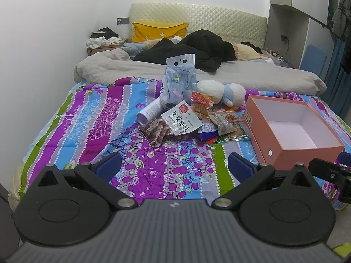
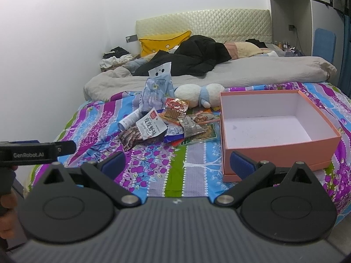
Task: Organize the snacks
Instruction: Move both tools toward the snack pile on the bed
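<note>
Snack pile point(image 1: 186, 118) beside pink box point(image 1: 261, 140)

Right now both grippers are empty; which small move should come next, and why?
Probably move the left gripper forward to the shrimp snack bag, the nearest packet of the pile. Both grippers are open and hold nothing, and the pink box beside the pile is empty.
</note>
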Demonstrator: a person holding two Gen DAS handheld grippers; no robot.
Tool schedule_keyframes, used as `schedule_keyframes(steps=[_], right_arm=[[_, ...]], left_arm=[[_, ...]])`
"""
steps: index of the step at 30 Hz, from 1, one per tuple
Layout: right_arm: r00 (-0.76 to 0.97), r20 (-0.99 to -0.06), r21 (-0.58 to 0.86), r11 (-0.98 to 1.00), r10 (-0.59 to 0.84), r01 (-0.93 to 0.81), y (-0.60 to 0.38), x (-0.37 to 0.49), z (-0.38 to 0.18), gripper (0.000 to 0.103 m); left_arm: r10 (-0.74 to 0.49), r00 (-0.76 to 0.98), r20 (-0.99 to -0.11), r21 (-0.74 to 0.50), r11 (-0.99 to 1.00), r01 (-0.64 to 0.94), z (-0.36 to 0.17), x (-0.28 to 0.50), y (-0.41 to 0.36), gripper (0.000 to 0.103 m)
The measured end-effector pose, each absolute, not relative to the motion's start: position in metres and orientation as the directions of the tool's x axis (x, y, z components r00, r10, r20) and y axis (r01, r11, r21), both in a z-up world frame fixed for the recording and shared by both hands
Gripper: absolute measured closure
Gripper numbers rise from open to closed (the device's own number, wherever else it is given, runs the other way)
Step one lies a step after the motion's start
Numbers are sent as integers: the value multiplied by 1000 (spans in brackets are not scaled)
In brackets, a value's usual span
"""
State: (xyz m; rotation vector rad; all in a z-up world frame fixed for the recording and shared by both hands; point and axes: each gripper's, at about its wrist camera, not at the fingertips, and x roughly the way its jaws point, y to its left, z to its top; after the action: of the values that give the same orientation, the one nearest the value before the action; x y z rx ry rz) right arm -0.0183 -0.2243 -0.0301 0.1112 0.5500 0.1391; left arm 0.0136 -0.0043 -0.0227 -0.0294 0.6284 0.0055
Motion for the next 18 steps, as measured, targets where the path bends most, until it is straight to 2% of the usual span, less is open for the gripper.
schedule_keyframes(steps=[18], right_arm=[[835,-522,157,982,172,-104,-225,-19,-39,0]], left_arm=[[-19,800,-600,-28,1000,3,-28,11,-6,0]])
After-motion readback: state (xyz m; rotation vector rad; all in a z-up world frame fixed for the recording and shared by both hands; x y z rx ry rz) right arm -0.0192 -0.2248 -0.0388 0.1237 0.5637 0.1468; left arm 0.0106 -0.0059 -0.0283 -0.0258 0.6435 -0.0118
